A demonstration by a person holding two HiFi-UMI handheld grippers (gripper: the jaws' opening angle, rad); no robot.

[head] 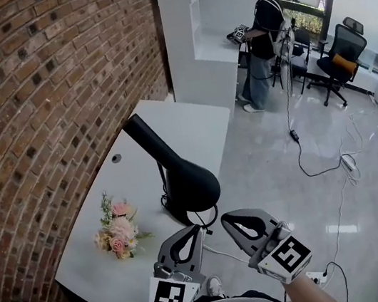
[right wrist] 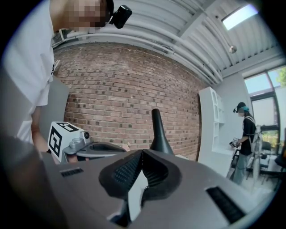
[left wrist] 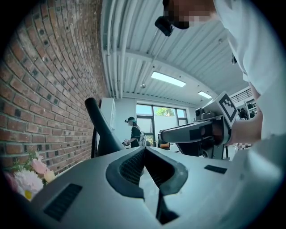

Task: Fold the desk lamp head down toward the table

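A black desk lamp (head: 179, 177) stands on the white table (head: 193, 131) near its front edge. Its cone-shaped head is wide end down over the round base, and the narrow end rises toward the brick wall. My left gripper (head: 198, 231) and right gripper (head: 226, 220) hover side by side just in front of the base, not touching it. Both are shut with nothing between the jaws. The lamp (left wrist: 102, 129) rises behind the left gripper (left wrist: 145, 150) in the left gripper view. Behind the right gripper (right wrist: 142, 154) its narrow end (right wrist: 157, 129) pokes up.
A small bunch of pink flowers (head: 118, 231) lies on the table left of the lamp. The brick wall (head: 35, 101) runs along the left. Behind stand a white shelf unit (head: 191, 38), a person (head: 262, 32) and an office chair (head: 339, 59). Cables (head: 322, 166) trail over the floor.
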